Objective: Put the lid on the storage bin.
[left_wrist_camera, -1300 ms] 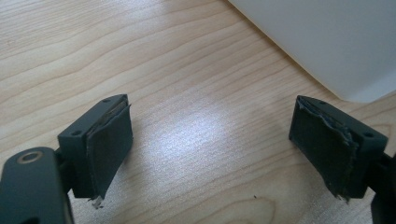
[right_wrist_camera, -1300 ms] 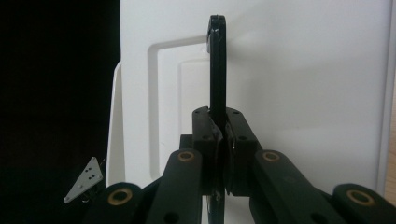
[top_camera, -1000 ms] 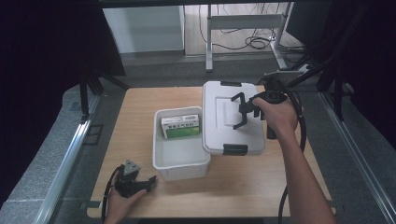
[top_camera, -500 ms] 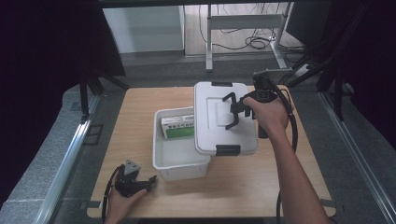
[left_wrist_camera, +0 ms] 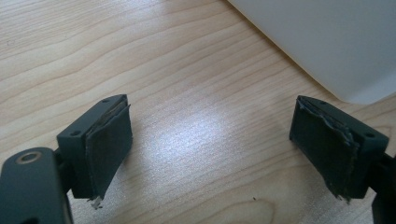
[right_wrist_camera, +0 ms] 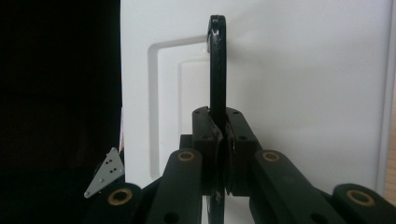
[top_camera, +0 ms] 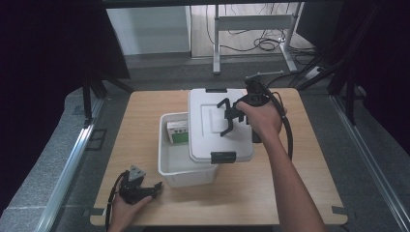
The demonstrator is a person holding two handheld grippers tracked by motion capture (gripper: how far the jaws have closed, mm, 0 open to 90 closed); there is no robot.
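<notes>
One white, rounded-rectangle plastic lid [top_camera: 212,124], smooth with a raised centre panel and two black latches, sits skewed over the right part of one white bin [top_camera: 178,166]. The right gripper [top_camera: 226,117] pinches the lid's thin black handle [right_wrist_camera: 217,65]. One green-and-white box [top_camera: 178,132] lies inside. Near left, the left gripper [top_camera: 145,189] rests wide apart on the wood-grain table [left_wrist_camera: 187,70].

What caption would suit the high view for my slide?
Right gripper carries the white lid by its black handle over the white bin; left gripper rests open.
</notes>
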